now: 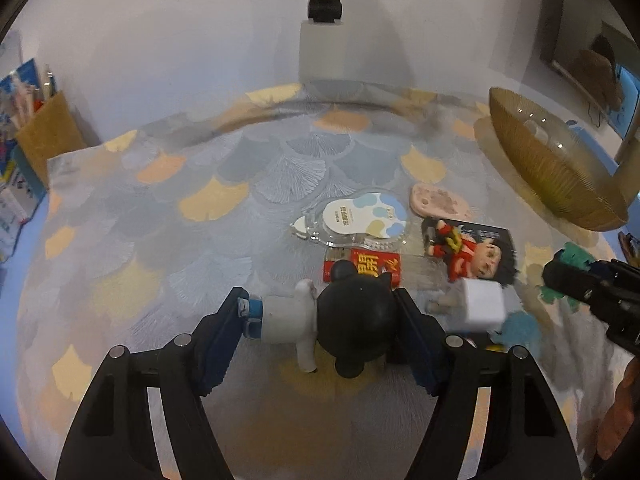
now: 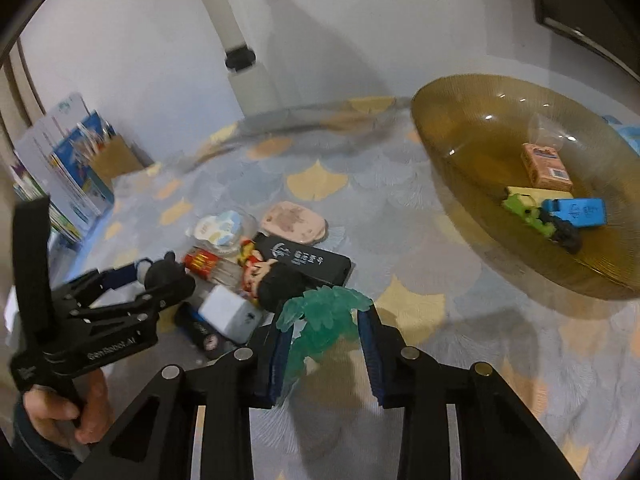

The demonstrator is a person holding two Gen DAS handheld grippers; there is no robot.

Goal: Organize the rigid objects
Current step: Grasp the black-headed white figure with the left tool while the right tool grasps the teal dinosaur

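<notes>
Left wrist: black-headed bear figure (image 1: 352, 320) clamped in left gripper (image 1: 320, 336), above the tablecloth (image 1: 160, 240) by the clutter pile. Right gripper (image 2: 324, 344) pinches green translucent figure (image 2: 320, 316). Amber glass bowl (image 2: 460, 152) far right holds small toys.

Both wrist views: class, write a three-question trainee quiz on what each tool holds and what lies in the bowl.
1. True or false: the left tool grips a black-headed, white-bodied toy figure.
2. What does the right tool hold?
A. white cube charger
B. translucent green plastic piece
C. pink box
3. Which vessel holds the blue toy truck?

Key: 1 true; 2 B; 3 the amber ribbed glass bowl.
</notes>
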